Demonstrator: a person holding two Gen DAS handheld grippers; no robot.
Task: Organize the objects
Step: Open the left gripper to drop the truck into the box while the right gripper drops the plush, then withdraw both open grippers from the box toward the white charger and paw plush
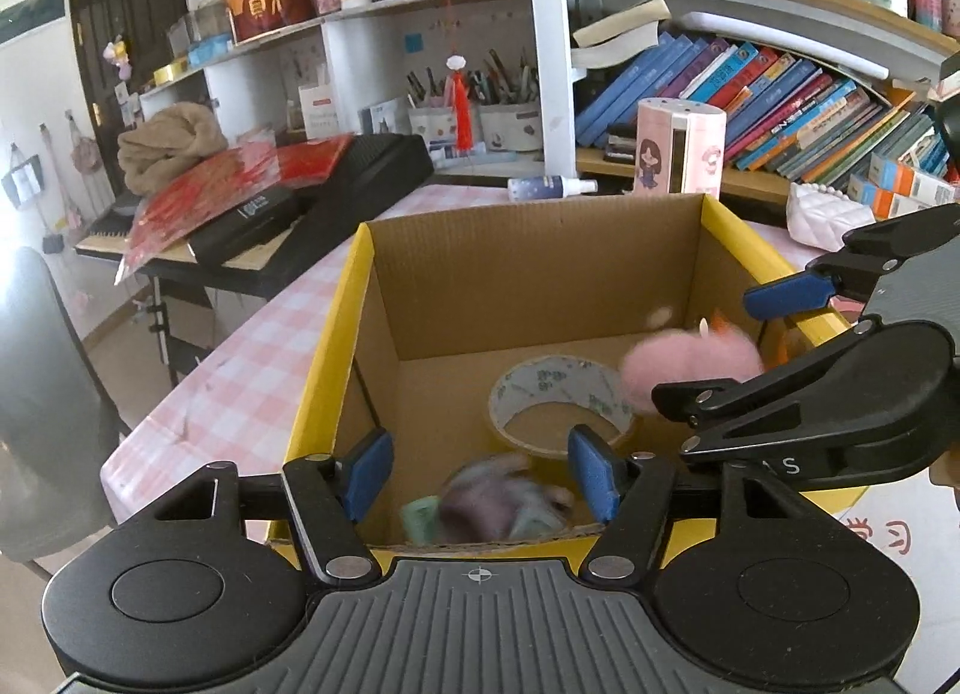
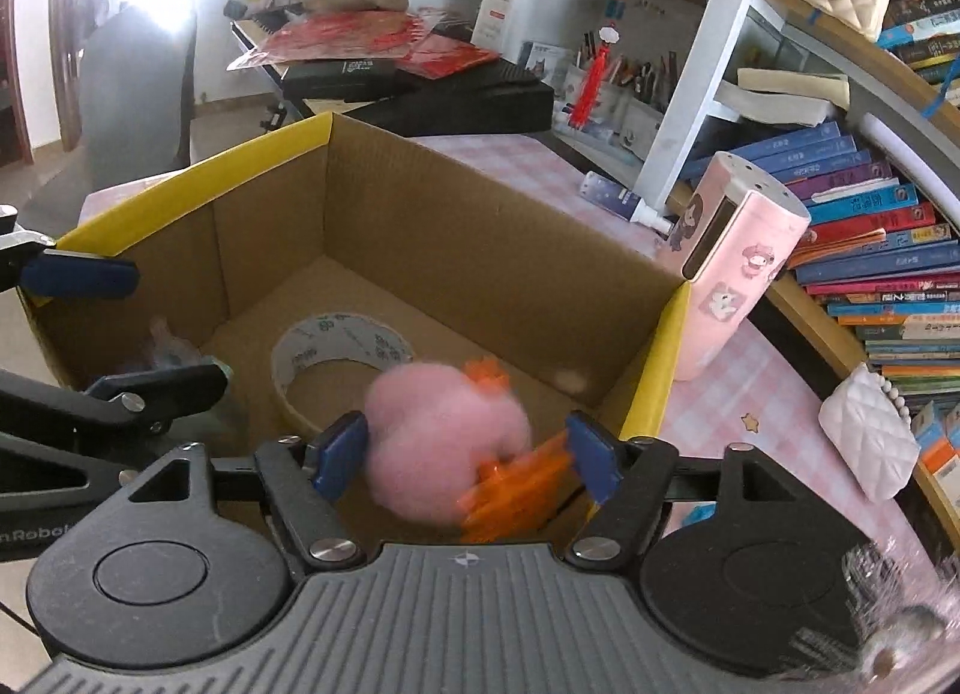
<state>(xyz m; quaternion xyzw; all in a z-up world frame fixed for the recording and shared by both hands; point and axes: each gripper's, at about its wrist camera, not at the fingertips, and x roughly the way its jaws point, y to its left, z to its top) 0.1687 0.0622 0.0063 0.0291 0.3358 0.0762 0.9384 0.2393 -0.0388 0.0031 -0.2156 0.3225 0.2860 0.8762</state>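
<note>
A cardboard box (image 1: 528,268) with yellow rim stands on the pink checked table; it also shows in the right wrist view (image 2: 456,226). Inside lies a tape roll (image 1: 558,400), also in the right wrist view (image 2: 336,346). My left gripper (image 1: 480,475) is open above the box's near edge; a blurred purple-green soft toy (image 1: 498,502) is below it, free of the pads. My right gripper (image 2: 462,457) is open over the box; a blurred pink fluffy toy with orange parts (image 2: 444,442) is between the fingers, not clamped. The pink toy (image 1: 690,364) also shows in the left wrist view.
A pink cylinder case (image 2: 732,268) and a spray bottle (image 1: 549,187) stand behind the box. A white quilted purse (image 2: 870,442) lies at right. A black keyboard (image 1: 336,196) with red papers is at left. Bookshelves (image 1: 780,111) fill the back.
</note>
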